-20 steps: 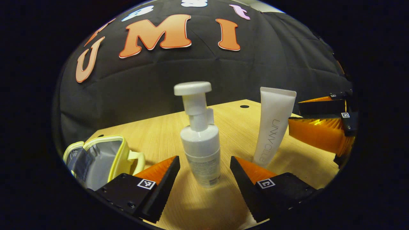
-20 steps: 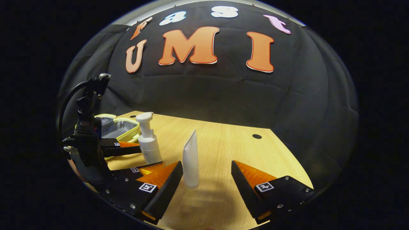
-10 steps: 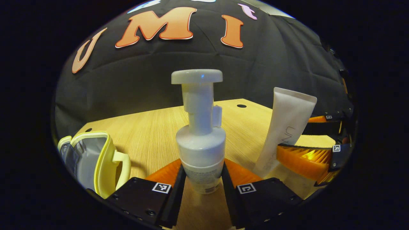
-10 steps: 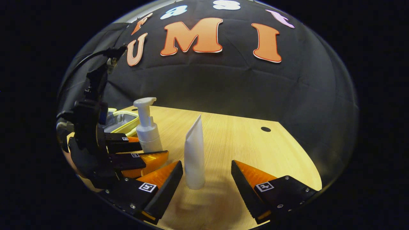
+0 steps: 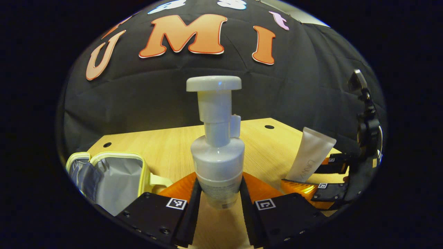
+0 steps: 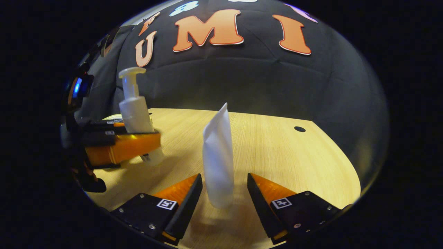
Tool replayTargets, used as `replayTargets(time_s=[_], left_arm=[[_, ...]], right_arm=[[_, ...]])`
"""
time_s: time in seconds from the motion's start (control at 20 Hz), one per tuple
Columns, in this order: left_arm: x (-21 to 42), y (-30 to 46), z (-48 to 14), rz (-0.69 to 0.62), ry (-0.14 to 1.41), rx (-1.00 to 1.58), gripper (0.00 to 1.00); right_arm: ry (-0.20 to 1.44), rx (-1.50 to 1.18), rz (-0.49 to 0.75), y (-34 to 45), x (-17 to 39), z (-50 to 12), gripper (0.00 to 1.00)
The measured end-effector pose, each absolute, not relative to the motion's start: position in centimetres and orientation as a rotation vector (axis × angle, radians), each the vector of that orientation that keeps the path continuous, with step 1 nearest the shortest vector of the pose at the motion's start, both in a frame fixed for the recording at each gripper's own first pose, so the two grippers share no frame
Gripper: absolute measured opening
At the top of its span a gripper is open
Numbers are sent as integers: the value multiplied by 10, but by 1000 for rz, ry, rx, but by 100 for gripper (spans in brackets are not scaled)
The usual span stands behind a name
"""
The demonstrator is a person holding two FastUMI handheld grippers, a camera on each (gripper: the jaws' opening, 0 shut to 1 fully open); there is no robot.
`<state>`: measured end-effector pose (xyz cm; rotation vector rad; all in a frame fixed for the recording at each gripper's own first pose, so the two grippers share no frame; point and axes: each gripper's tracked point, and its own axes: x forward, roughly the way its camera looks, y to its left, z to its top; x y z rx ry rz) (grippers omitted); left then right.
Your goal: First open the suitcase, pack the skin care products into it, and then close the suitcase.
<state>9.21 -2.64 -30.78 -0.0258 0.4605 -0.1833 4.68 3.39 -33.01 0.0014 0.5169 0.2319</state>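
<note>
Two products are being handled at once. Left gripper (image 5: 217, 199) is clamped on the lower body of the pump bottle (image 5: 217, 162), held clear of the tabletop (image 6: 277, 145); it looks rigid and smooth, top-heavy, so a low grip suits. Right gripper (image 6: 221, 193) straddles the standing tube (image 6: 218, 162), fingers apart; soft, best pinched gently mid-body. Left gripper view shows the open suitcase (image 5: 114, 176) near the tabletop's left edge.

Pump bottle (image 5: 217, 152) lower body hidden between left gripper (image 5: 218, 204) fingers; label print too small to tell. Open suitcase (image 5: 110, 176) cut off at left edge, near corner behind finger. Tube (image 6: 217, 162): contact with right gripper (image 6: 221, 197) fingers unclear. Tube base hidden in left gripper view.
</note>
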Motion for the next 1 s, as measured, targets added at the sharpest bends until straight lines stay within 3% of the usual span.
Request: replayTargets(time_s=[0.1, 0.15, 0.2, 0.25, 0.3, 0.55, 0.6, 0.65, 1.0], left_arm=[[91, -10, -297, -157, 446, -21, 57], [90, -2, -294, -143, 445, -18, 57], [89, 7, -291, -128, 443, -17, 57], [87, 15, -289, -115, 445, -15, 57], [86, 23, -286, -100, 443, -12, 57], [72, 52, -271, -59, 439, 9, 57], [72, 57, -266, -53, 436, 10, 57], [71, 61, -260, -49, 430, 14, 57], [61, 102, -200, -3, 369, 40, 57]], right_arm=[[513, 3, 221, 36, 51, -330, 75], [515, 9, 219, 37, 51, -331, 62], [518, 13, 212, 37, 52, -331, 62], [520, 20, 205, 37, 51, -330, 52], [528, 32, 209, 39, 51, -330, 48], [535, 45, 216, 48, 46, -312, 42], [526, 40, 217, 49, 46, -304, 36], [519, 39, 220, 51, 46, -296, 41], [428, 28, 243, 70, 48, -220, 41]])
